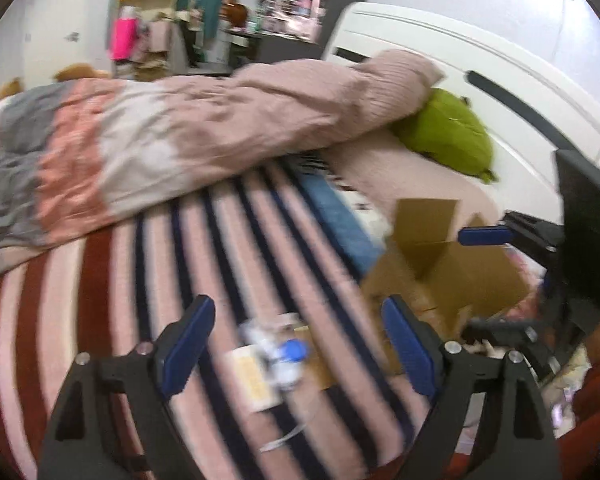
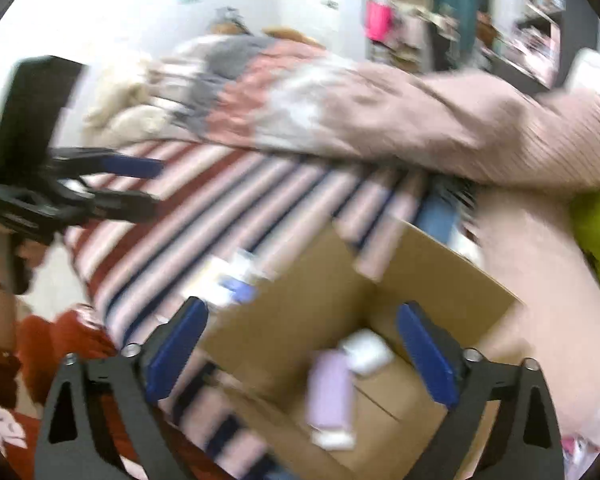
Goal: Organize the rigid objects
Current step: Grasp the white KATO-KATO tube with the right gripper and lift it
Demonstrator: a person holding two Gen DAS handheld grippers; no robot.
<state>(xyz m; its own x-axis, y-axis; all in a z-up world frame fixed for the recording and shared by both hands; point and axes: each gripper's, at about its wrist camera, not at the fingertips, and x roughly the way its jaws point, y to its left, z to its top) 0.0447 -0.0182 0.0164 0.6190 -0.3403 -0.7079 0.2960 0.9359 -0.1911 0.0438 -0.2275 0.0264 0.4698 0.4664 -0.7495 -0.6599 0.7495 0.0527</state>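
My left gripper is open and empty above a striped blanket. Between its jaws lies a small pile: a pale yellow packet and a white item with a blue cap, blurred. An open cardboard box stands to the right. In the right wrist view my right gripper is open and empty over that box. Inside lie a lilac bottle and a white object. The small pile lies left of the box. The left gripper shows at the left.
A bunched pink and grey duvet lies across the far side of the bed. A green cushion rests by the white headboard. Shelves and clutter stand behind. The right gripper shows at the right edge.
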